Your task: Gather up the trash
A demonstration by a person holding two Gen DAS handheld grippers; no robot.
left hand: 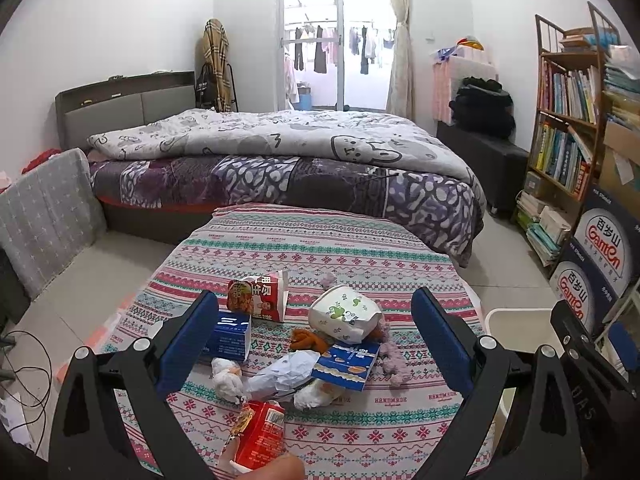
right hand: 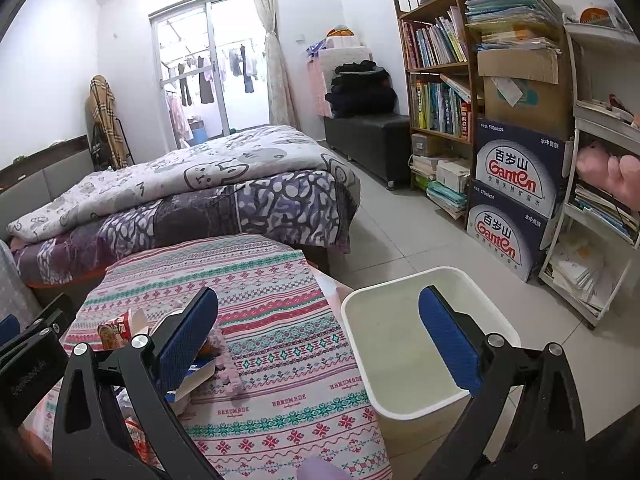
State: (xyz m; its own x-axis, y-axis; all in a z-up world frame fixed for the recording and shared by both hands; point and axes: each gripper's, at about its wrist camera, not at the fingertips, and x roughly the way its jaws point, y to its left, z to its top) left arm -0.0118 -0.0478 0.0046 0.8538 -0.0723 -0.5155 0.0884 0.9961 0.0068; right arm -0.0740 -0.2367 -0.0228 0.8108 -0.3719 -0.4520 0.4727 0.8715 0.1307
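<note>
Left wrist view | your left gripper (left hand: 316, 332) hung spread wide, empty, above crumpled wrappers and small cartons (left hand: 344, 312) on the patterned cloth-covered table (left hand: 360, 440) | your right gripper (right hand: 318, 334) likewise released, near the white plastic bin (right hand: 400, 360) beside the table.

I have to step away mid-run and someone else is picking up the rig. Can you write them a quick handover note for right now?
Left hand-held gripper: open, empty, over the trash pile.
Right hand-held gripper: open, empty, by the white bin.
Trash all on the patterned tablecloth: red carton, blue box, crumpled white wrapper, blue-white packet, paper wads, red packet.
Done: nothing visible in the bin, floor-standing right of the table.
Left: move every piece into it.
</note>
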